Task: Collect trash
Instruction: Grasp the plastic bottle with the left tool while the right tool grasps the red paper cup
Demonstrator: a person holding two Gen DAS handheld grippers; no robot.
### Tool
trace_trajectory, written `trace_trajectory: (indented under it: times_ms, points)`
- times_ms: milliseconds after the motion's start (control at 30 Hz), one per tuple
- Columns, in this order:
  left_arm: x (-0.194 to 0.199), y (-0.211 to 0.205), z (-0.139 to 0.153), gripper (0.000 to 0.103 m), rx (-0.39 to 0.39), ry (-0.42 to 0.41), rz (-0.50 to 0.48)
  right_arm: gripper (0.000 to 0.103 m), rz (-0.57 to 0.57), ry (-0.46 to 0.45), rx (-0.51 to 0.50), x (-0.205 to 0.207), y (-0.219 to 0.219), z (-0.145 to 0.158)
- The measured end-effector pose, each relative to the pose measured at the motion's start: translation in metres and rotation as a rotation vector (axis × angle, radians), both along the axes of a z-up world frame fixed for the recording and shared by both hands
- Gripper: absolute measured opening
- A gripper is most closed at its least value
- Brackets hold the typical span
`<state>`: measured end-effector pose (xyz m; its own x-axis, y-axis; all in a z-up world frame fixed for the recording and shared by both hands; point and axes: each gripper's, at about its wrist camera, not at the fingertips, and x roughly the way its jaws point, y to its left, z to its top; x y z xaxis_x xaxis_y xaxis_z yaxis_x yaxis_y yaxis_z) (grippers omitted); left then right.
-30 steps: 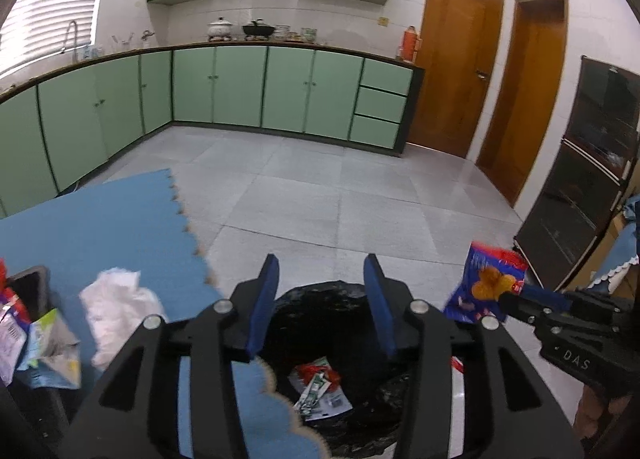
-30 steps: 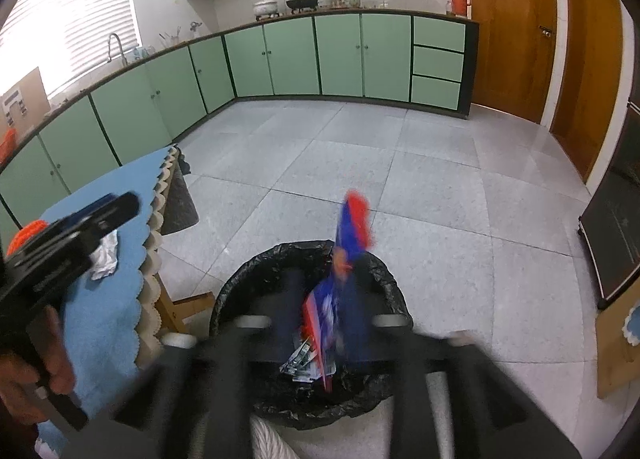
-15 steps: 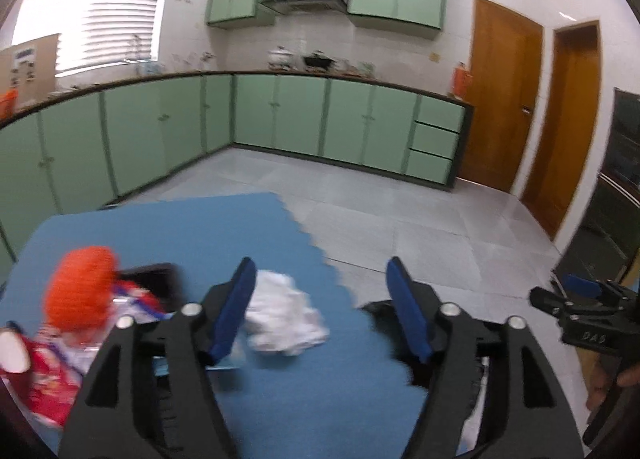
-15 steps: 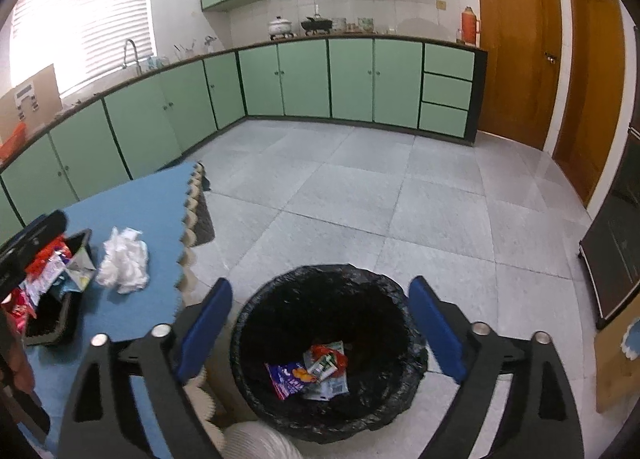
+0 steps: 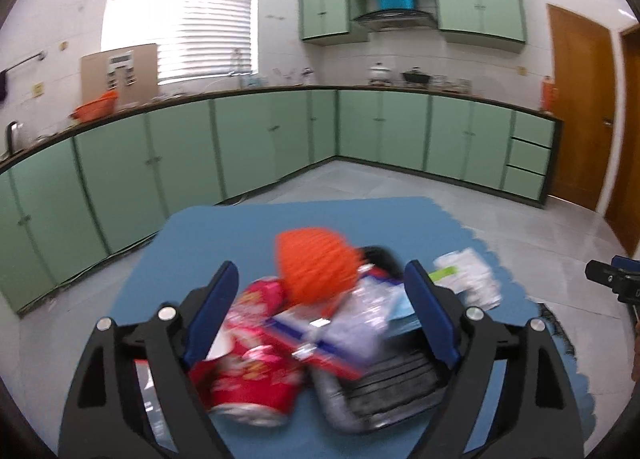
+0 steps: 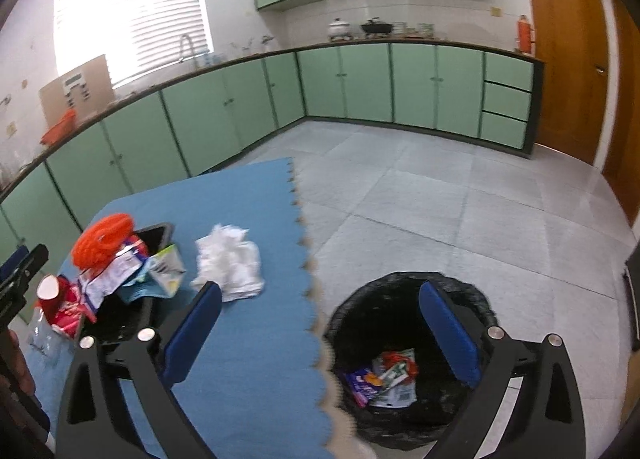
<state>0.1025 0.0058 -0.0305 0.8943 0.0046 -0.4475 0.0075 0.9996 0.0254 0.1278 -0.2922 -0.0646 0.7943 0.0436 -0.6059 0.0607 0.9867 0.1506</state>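
A black tray (image 5: 394, 385) on the blue mat (image 5: 248, 231) holds a pile of trash: an orange net ball (image 5: 316, 265), a red snack cup (image 5: 250, 359) and a purple-white wrapper (image 5: 340, 335). My left gripper (image 5: 322, 317) is open just above this pile. In the right wrist view the pile (image 6: 106, 263) lies at the left with crumpled white paper (image 6: 230, 263) beside it. My right gripper (image 6: 320, 339) is open and empty over the mat edge, beside the black-lined bin (image 6: 408, 359), which holds wrappers (image 6: 382, 379).
Green cabinets (image 6: 352, 87) run along the far walls. Grey tile floor (image 6: 440, 211) lies beyond the mat. Wooden doors (image 6: 564, 47) stand at the right. A white-green packet (image 5: 466, 273) lies right of the tray.
My right gripper opened and dropped the blue snack bag into the bin. My left gripper swung left from the bin to the trash pile on the tray.
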Motion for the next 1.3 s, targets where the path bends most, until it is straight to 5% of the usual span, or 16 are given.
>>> trace_trajectory:
  times_ms: [467,733,1067,1300]
  points:
    - [-0.013,0.13,-0.007,0.08,-0.027,0.076,0.237,0.097,0.154,0.008,-0.013,0.01,0.079,-0.005]
    - [0.03,0.167,-0.015,0.061,-0.082,0.2,0.259,0.097,0.177,-0.006,-0.036,0.015,0.099,0.006]
    - [0.026,0.166,-0.048,0.061,-0.111,0.273,0.216,0.097,0.21,-0.012,-0.039,0.021,0.116,0.013]
    - [0.029,0.165,-0.063,0.071,-0.142,0.307,0.169,0.097,0.28,-0.023,-0.067,0.021,0.146,0.015]
